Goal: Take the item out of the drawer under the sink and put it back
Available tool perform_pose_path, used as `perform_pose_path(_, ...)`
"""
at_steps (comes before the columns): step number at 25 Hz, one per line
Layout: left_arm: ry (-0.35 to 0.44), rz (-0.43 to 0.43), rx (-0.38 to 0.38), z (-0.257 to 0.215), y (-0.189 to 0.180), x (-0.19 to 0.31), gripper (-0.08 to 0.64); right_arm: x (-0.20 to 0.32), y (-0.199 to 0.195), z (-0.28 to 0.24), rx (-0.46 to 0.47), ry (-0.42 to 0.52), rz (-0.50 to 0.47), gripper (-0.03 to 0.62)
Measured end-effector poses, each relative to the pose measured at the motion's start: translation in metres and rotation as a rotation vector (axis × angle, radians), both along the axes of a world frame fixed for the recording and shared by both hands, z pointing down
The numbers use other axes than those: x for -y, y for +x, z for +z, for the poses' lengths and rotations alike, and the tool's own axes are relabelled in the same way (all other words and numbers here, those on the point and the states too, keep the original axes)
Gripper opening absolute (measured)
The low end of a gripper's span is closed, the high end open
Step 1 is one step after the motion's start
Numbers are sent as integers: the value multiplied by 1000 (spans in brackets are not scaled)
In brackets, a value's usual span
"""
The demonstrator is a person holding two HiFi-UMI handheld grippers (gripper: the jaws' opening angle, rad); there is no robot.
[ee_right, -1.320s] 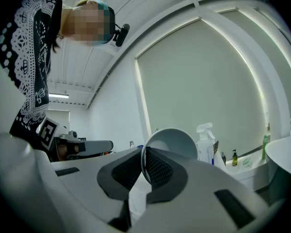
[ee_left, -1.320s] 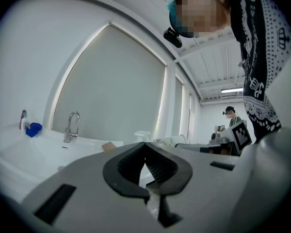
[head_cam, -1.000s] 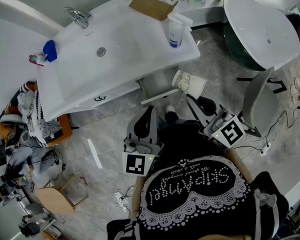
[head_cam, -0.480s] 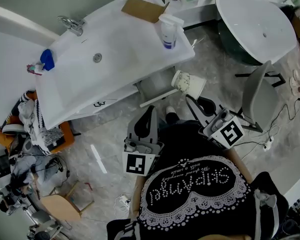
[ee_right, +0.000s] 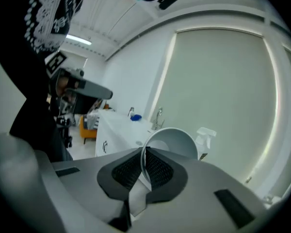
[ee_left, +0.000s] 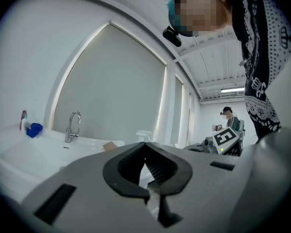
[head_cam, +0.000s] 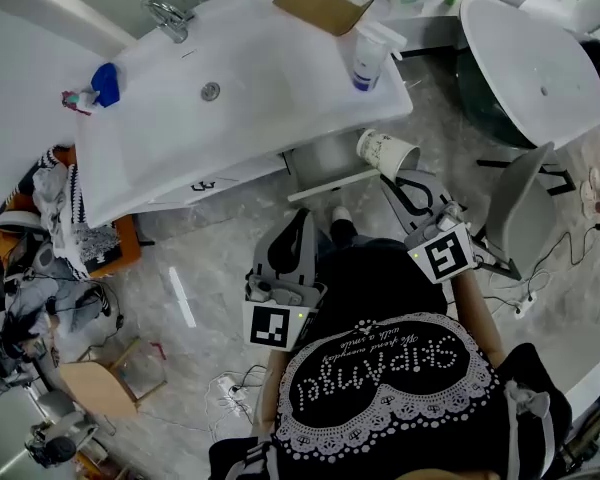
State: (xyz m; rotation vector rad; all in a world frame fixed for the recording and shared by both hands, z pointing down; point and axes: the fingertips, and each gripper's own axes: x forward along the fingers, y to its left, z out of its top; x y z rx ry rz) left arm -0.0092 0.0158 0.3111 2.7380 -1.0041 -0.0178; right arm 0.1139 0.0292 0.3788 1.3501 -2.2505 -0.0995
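A white printed paper cup [head_cam: 387, 153] lies tilted on its side, mouth toward the person, just right of the open drawer [head_cam: 332, 184] under the white sink counter [head_cam: 240, 118]. My right gripper [head_cam: 397, 176] is shut on the cup's rim. In the right gripper view the thin rim [ee_right: 144, 165] is pinched between the black pads and the cup [ee_right: 174, 142] opens toward the camera. My left gripper [head_cam: 302, 220] hangs lower, in front of the person's body, short of the drawer. Its jaws [ee_left: 146, 148] are shut with nothing between them.
On the counter are a spray bottle [head_cam: 368, 56], a piece of cardboard [head_cam: 320, 6], a faucet [head_cam: 170, 16] and a blue object [head_cam: 104, 83]. A white bathtub [head_cam: 530, 58] and grey chair [head_cam: 515, 208] stand right. Clothes and clutter [head_cam: 50, 228] and a wooden stool [head_cam: 95, 388] fill the left.
My right gripper has rolled and shifted slightly left with the cup still pinched, staying beside the drawer. The head view has shifted. The left gripper has kept still.
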Motion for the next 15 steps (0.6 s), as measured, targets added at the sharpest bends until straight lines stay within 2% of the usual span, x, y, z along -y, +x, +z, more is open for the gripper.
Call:
perform_pose_path(4,-6,-61,5,-3,-19,1,5,9,-9,27,-117,-34,-47,25)
perform_pose_path(9,8,-108,16,-4,-35,0,5,17,-20,69,-319,-98,-176,25)
perform_pose_path(15,-9,-155,16,-8,-56,-5,5,28,-41,96,-383,-138,-275,25)
